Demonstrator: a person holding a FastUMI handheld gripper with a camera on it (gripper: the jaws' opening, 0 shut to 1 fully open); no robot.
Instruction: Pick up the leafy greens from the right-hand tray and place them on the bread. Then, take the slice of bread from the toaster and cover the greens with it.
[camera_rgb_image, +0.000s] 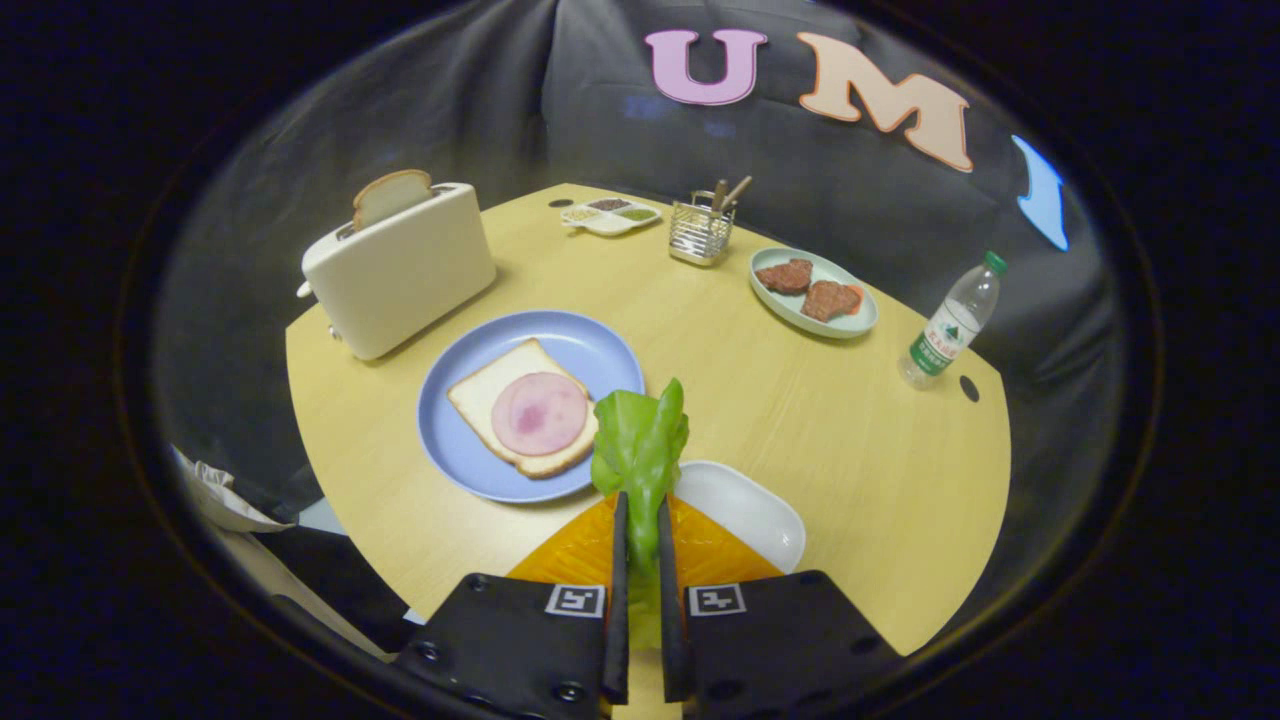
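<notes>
Already the greens (640, 440) are clamped in the claw (640, 525), both fingers pressed on the lower leaves, and are held clear of the white tray (760, 515), which lies just ahead of the fingers at about 1 o'clock. So the pick-up appears done, as far as can be judged.

Beyond the fingers, at 11 o'clock, a slice of bread (480, 395) topped with ham (540, 412) is seen on a blue plate (590, 345). The greens are not yet laid on it; their tip is seen against the plate's near rim, just beside the bread. Placing is judged the step in hand.

Farther off at 10 o'clock, the second slice (390, 195) is left standing in the toaster (400, 265), untouched. That fetch and the covering are still to be done.

Across the tabletop (850, 440), at 1 to 2 o'clock, a plate of patties (812, 290), a cutlery rack (700, 232) and a bottle (950, 325) are set well apart from the work.
</notes>
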